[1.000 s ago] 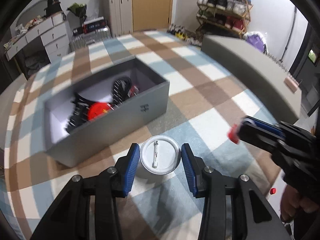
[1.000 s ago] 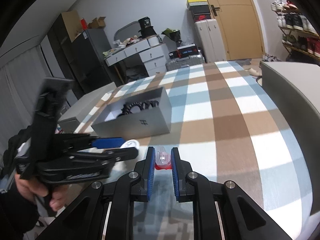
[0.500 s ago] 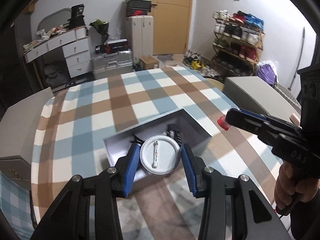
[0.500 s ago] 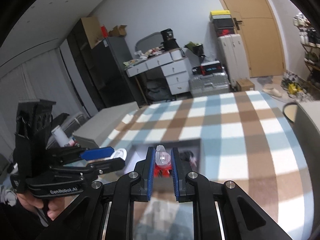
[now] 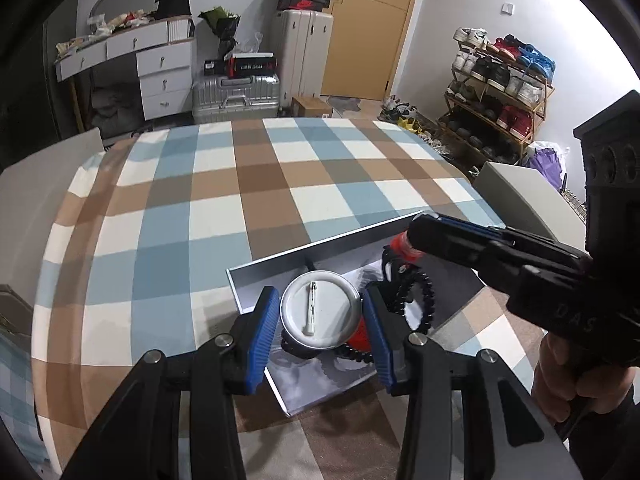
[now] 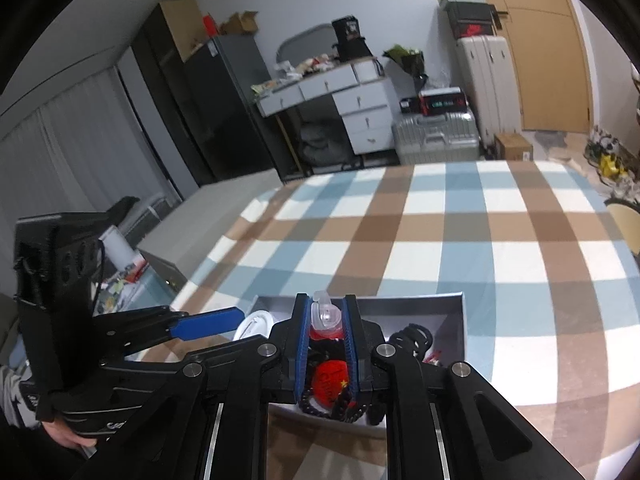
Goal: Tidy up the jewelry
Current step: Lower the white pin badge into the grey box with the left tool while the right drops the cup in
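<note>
Grey box (image 5: 256,276) under 2 loaded grippers

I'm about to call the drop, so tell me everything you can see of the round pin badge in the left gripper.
The pin badge is a round disc seen from its back: a pale, metallic-looking face with a raised rim and a white safety-pin bar running roughly top to bottom across the middle, seemingly closed. It lies about flat, clamped at its left and right edges between the blue pads of the left gripper. It hangs over the open grey box, above black beads and red pieces, touching only the pads. Its front is hidden.
</note>
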A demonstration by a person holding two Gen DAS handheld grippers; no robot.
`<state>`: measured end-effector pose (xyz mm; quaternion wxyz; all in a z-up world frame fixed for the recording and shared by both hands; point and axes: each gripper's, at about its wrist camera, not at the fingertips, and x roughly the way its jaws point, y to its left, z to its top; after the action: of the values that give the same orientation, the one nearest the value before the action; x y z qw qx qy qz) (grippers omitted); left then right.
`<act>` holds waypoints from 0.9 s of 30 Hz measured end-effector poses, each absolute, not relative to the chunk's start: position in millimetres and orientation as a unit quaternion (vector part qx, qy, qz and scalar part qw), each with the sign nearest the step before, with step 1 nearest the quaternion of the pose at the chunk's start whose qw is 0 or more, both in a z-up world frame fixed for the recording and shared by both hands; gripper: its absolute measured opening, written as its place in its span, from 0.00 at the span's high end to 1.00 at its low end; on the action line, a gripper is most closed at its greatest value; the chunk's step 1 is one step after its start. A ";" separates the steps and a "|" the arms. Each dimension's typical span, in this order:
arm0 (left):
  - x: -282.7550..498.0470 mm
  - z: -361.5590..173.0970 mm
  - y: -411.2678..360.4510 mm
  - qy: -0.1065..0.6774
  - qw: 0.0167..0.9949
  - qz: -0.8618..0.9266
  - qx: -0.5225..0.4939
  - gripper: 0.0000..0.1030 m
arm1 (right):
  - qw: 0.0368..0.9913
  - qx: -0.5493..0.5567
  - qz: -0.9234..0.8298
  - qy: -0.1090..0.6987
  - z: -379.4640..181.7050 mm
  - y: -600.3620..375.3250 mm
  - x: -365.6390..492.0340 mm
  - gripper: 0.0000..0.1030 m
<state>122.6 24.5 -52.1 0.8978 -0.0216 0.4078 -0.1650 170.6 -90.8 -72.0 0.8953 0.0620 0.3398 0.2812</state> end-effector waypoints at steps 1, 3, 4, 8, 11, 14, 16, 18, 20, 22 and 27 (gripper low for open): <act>123.4 -53.7 25.7 0.410 0.896 -0.169 -0.025 0.64 | 0.894 0.062 0.281 0.343 -74.4 -90.1 172.6 0.85; 123.5 -54.4 27.6 0.411 0.895 -0.171 -0.028 0.64 | 0.892 0.065 0.279 0.348 -79.1 -89.5 176.4 0.85; 124.1 -54.9 27.8 0.411 0.894 -0.174 -0.028 0.64 | 0.891 0.068 0.280 0.351 -80.8 -90.1 178.4 0.84; 123.9 -54.0 29.4 0.408 0.891 -0.194 -0.040 0.64 | 0.885 0.083 0.284 0.360 -86.2 -91.0 182.9 0.83; 126.1 -53.2 29.8 0.405 0.892 -0.198 -0.041 0.63 | 0.890 0.083 0.278 0.353 -83.7 -93.2 180.5 0.83; 128.9 -52.9 30.6 0.406 0.888 -0.211 -0.048 0.60 | 0.895 0.085 0.275 0.340 -77.5 -97.0 175.1 0.83; 128.6 -52.5 29.3 0.408 0.885 -0.220 -0.046 0.48 | 0.900 0.085 0.273 0.328 -72.0 -101.3 170.2 0.82; 126.0 -50.0 27.2 0.405 0.886 -0.222 -0.042 0.37 | 0.905 0.088 0.270 0.315 -66.3 -106.3 165.2 0.80; 120.7 -44.4 26.5 0.394 0.892 -0.218 -0.038 0.37 | 0.910 0.091 0.270 0.300 -60.3 -110.9 159.0 0.74; 116.1 -38.4 28.8 0.379 0.901 -0.208 -0.040 0.37 | 0.918 0.092 0.267 0.280 -54.0 -114.4 151.3 0.64; 104.0 -23.3 41.7 0.339 0.921 -0.180 -0.060 0.37 | 0.940 0.085 0.255 0.211 -36.7 -125.5 124.1 0.49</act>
<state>104.0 41.7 -23.3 0.9212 -0.0603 0.3395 -0.1803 124.1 -125.5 -36.7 0.9397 0.0851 0.2114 0.2549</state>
